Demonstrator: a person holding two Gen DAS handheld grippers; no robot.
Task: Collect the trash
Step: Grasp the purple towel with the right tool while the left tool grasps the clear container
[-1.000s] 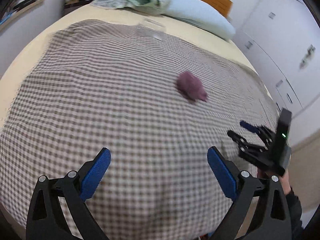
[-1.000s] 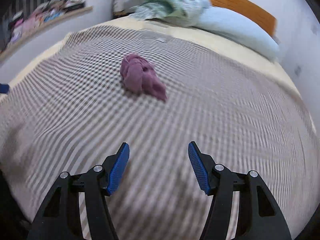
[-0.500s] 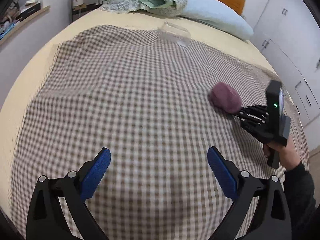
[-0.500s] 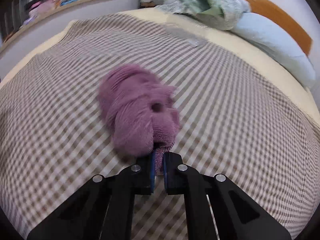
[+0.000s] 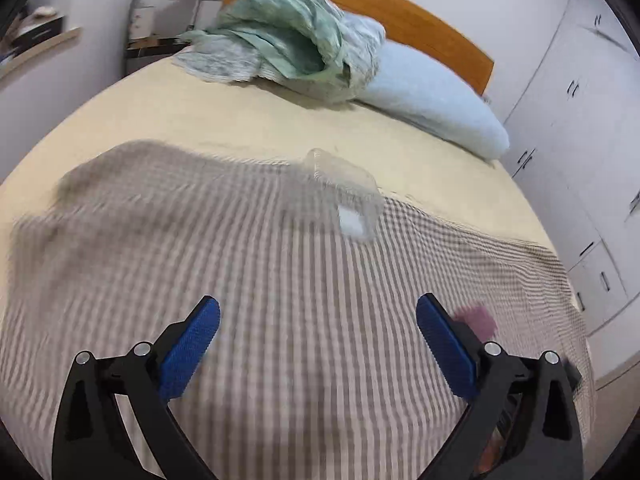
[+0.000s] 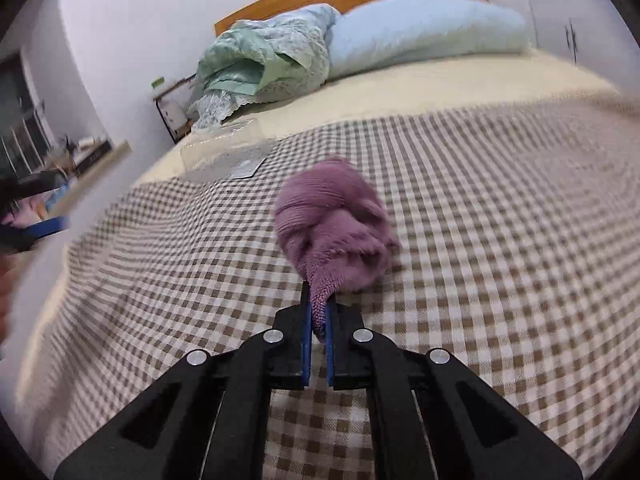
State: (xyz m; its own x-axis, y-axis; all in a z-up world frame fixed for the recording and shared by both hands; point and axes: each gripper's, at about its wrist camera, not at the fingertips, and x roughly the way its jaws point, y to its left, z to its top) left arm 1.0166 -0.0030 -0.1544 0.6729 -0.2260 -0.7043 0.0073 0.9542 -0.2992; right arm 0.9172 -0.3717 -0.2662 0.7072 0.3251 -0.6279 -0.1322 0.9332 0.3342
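The right hand-held gripper (image 6: 318, 320) is clenched on a drawn-out corner of the purple cloth (image 6: 334, 224), whose bunched bulk is seen at 12 o'clock from the pads, resting on the checked blanket (image 6: 500, 280) of the bed (image 5: 240, 120). The left hand-held gripper (image 5: 318, 340) is held released above the blanket, nothing between its blue pads (image 5: 188, 348). A clear plastic container (image 5: 344, 196) lies at 12 o'clock from it, at the blanket's far edge. Beyond, a green quilt (image 5: 292, 48) and pale blue pillow (image 5: 432, 96) are seen at the headboard (image 5: 400, 12).
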